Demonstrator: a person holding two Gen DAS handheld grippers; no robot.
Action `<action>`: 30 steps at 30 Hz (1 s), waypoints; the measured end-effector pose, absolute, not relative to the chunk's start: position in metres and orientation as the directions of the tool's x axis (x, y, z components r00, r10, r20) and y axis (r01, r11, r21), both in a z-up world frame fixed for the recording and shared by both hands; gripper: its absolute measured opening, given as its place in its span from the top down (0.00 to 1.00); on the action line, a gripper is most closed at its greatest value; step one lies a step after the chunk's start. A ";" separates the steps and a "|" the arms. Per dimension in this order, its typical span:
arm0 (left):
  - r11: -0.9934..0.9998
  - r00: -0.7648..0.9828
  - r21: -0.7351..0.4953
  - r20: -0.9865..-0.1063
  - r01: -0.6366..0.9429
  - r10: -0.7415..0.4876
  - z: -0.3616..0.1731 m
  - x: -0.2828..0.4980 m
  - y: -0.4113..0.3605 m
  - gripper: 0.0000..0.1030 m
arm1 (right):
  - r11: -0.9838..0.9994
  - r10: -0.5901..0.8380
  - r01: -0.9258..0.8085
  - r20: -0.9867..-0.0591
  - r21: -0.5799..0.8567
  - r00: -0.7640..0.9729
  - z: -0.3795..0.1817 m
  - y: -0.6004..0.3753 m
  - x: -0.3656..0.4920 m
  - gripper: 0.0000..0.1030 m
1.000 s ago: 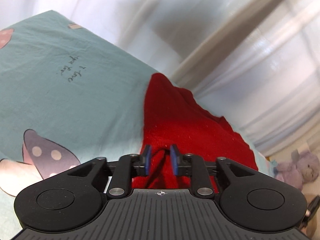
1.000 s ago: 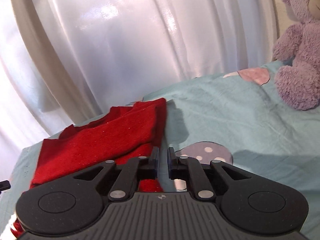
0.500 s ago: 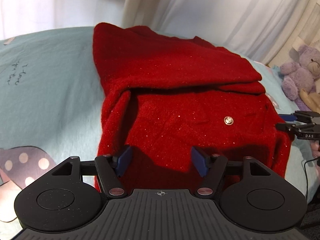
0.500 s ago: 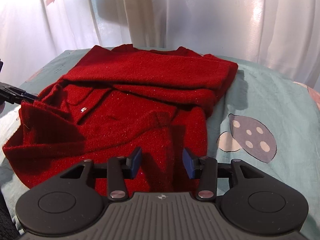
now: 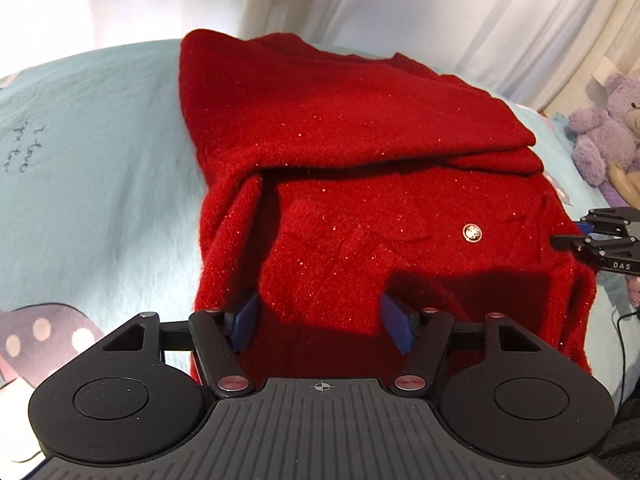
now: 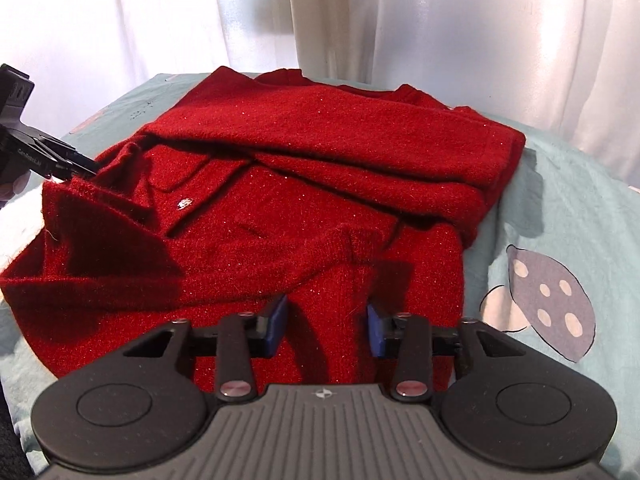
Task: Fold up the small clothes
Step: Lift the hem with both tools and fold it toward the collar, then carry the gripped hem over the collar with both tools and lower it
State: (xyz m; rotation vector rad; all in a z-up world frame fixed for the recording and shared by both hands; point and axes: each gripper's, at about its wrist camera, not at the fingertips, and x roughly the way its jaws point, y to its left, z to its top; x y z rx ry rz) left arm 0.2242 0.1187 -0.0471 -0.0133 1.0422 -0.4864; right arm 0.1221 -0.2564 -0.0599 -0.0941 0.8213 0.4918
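In the left wrist view, a fuzzy red sweater (image 5: 360,184) lies in the middle of the frame on a light teal bed sheet (image 5: 100,160). The top part of the sweater is folded down over the lower part, and a small round shiny button (image 5: 472,233) sits on the right side of it. The left gripper (image 5: 322,322) is at the bottom of the frame, its blue fingers (image 5: 245,322) spread wide apart over the near edge of the sweater and pinching nothing. At the right edge the black tip of the right gripper (image 5: 588,236) pokes in just beside the sweater's side. A purple teddy bear (image 5: 604,136) sits in the upper right, and white curtains (image 5: 440,12) hang behind the bed. In the right wrist view, the red sweater (image 6: 300,184) fills the middle, folded the same way, with the button (image 6: 185,202) to the left of the middle. The right gripper (image 6: 326,330) is low in the frame with its blue fingers (image 6: 276,328) spread apart over the sweater's near edge, gripping nothing. At the left edge the left gripper (image 6: 86,168) reaches in and its tip touches the sweater's corner; from here I cannot tell how its fingers stand. A spotted mushroom picture (image 6: 548,304) is printed on the sheet (image 6: 580,208) at the lower right.
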 end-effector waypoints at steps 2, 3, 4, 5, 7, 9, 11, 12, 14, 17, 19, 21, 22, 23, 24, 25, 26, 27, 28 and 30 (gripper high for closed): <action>0.889 0.408 -0.217 -0.827 0.403 -0.387 -0.047 0.221 0.116 0.47 | 0.878 0.402 -0.463 -0.717 0.124 0.569 -0.059 -0.258 0.122 0.85; 0.887 0.411 -0.202 -0.829 0.414 -0.380 -0.047 0.220 0.115 0.52 | 0.876 0.406 -0.464 -0.717 0.130 0.566 -0.059 -0.259 0.122 0.85; 0.883 0.407 -0.200 -0.829 0.425 -0.384 -0.047 0.220 0.115 0.54 | 0.875 0.411 -0.464 -0.718 0.137 0.562 -0.058 -0.260 0.122 0.85; 0.879 0.403 -0.204 -0.828 0.431 -0.390 -0.047 0.220 0.115 0.56 | 0.873 0.416 -0.466 -0.718 0.143 0.559 -0.058 -0.261 0.123 0.85; 0.877 0.396 -0.213 -0.828 0.432 -0.396 -0.049 0.223 0.114 0.56 | 0.868 0.423 -0.474 -0.718 0.146 0.553 -0.059 -0.260 0.125 0.81; 0.881 0.411 -0.213 -0.821 0.422 -0.396 -0.050 0.224 0.112 0.68 | 0.867 0.419 -0.477 -0.723 0.140 0.549 -0.060 -0.257 0.127 0.75; 0.885 0.424 -0.227 -0.811 0.407 -0.403 -0.050 0.223 0.110 0.83 | 0.868 0.409 -0.482 -0.724 0.121 0.555 -0.061 -0.252 0.128 0.75; 0.885 0.435 -0.224 -0.804 0.409 -0.405 -0.048 0.220 0.106 0.85 | 0.870 0.400 -0.481 -0.724 0.108 0.562 -0.061 -0.250 0.128 0.77; 0.883 0.473 -0.175 -0.790 0.436 -0.391 -0.041 0.209 0.096 0.86 | 0.861 0.403 -0.501 -0.716 0.086 0.570 -0.059 -0.245 0.124 0.89; 0.868 0.534 -0.198 -0.719 0.456 -0.445 -0.006 0.193 0.091 0.86 | 0.850 0.400 -0.526 -0.676 0.021 0.619 -0.044 -0.241 0.113 0.90; 0.868 0.607 -0.210 -0.641 0.450 -0.470 0.030 0.187 0.092 0.86 | 0.853 0.430 -0.520 -0.610 0.033 0.666 -0.021 -0.248 0.109 0.90; 0.874 0.682 -0.213 -0.556 0.436 -0.476 0.065 0.190 0.096 0.86 | 0.871 0.431 -0.489 -0.533 0.037 0.728 0.003 -0.257 0.111 0.90; 0.883 0.717 -0.216 -0.520 0.416 -0.465 0.078 0.195 0.100 0.86 | 0.890 0.414 -0.454 -0.487 0.039 0.769 0.015 -0.264 0.116 0.90; 0.894 0.748 -0.220 -0.491 0.390 -0.447 0.087 0.202 0.105 0.86 | 0.909 0.390 -0.414 -0.453 0.050 0.802 0.024 -0.270 0.122 0.90; 0.909 0.777 -0.224 -0.471 0.352 -0.417 0.092 0.212 0.110 0.86 | 0.924 0.367 -0.376 -0.428 0.067 0.826 0.031 -0.276 0.131 0.90; 0.922 0.795 -0.232 -0.468 0.310 -0.386 0.092 0.224 0.115 0.86 | 0.940 0.335 -0.330 -0.410 0.085 0.848 0.034 -0.283 0.143 0.90; 0.932 0.806 -0.240 -0.472 0.272 -0.357 0.087 0.236 0.119 0.86 | 0.954 0.298 -0.285 -0.405 0.094 0.864 0.034 -0.287 0.153 0.90; 0.940 0.809 -0.253 -0.489 0.228 -0.328 0.078 0.251 0.123 0.86 | 0.965 0.264 -0.242 -0.416 0.104 0.871 0.031 -0.291 0.166 0.90; 0.947 0.804 -0.265 -0.513 0.183 -0.299 0.065 0.265 0.126 0.86 | 0.974 0.226 -0.188 -0.442 0.129 0.868 0.023 -0.295 0.182 0.90; 0.949 0.762 -0.295 -0.587 0.111 -0.272 0.030 0.291 0.132 0.85 | 0.977 0.196 -0.123 -0.510 0.175 0.837 0.004 -0.301 0.207 0.89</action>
